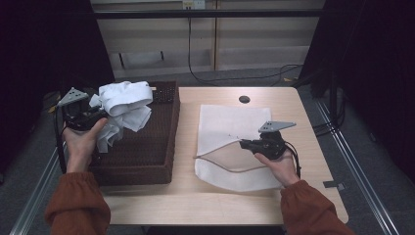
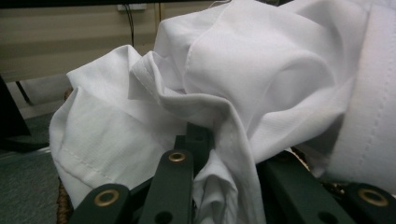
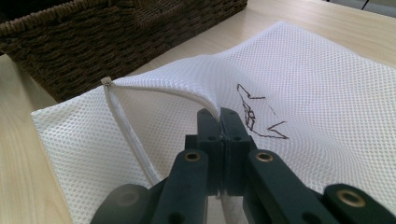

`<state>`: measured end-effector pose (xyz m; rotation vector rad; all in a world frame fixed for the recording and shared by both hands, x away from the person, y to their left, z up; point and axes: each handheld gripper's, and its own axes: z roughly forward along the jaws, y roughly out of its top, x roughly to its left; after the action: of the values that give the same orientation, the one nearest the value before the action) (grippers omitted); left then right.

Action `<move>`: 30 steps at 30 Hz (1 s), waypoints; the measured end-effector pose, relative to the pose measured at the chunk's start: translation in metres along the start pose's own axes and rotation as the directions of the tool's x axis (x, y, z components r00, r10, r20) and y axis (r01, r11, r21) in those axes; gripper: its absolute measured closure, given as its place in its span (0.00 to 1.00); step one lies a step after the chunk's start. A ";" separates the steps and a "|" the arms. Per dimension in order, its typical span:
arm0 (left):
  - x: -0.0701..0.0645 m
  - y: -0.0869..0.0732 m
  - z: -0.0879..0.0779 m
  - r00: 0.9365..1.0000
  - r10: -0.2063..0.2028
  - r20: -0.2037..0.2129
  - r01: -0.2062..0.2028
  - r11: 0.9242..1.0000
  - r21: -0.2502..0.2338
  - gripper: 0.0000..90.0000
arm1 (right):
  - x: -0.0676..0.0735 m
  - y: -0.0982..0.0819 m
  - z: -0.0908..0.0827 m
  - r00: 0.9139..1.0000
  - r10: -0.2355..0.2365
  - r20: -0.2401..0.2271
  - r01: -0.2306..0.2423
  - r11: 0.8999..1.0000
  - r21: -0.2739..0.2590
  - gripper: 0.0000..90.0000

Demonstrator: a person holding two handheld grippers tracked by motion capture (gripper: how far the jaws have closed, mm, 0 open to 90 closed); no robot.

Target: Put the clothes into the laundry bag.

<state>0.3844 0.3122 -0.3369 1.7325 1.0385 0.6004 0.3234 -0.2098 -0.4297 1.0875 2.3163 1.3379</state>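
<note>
The high view looks forward and down over the whole surface [image 1: 235,196]. Each gripper view sits close behind its own jaws: left against the white cloth [image 2: 261,79], right facing the mesh bag [image 3: 317,84] and wicker basket [image 3: 116,42], both also visible from above.

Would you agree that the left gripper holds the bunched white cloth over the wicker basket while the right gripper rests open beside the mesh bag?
Not quite: the right gripper is not open beside the mesh bag. In the right gripper view its jaws are shut on the bag's zipped edge, lifting it open. The left gripper does hold the white cloth over the wicker basket.
</note>
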 end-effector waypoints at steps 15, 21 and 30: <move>-0.008 0.003 -0.012 1.000 0.007 0.025 -0.005 0.998 -0.070 0.88 | 0.000 0.000 0.000 1.000 0.001 -0.002 -0.001 1.000 -0.003 0.98; -0.016 0.004 -0.016 0.999 0.019 0.042 -0.014 0.994 -0.112 0.88 | 0.000 0.000 0.001 1.000 -0.002 -0.006 0.002 1.000 0.000 0.98; -0.030 0.009 -0.019 0.997 0.037 0.072 -0.026 0.989 -0.144 0.88 | 0.000 0.000 0.001 1.000 -0.001 -0.010 0.001 1.000 -0.002 0.98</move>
<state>0.3580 0.2947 -0.3196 1.6355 0.8960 0.6108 0.3241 -0.2092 -0.4302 1.0819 2.3210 1.3483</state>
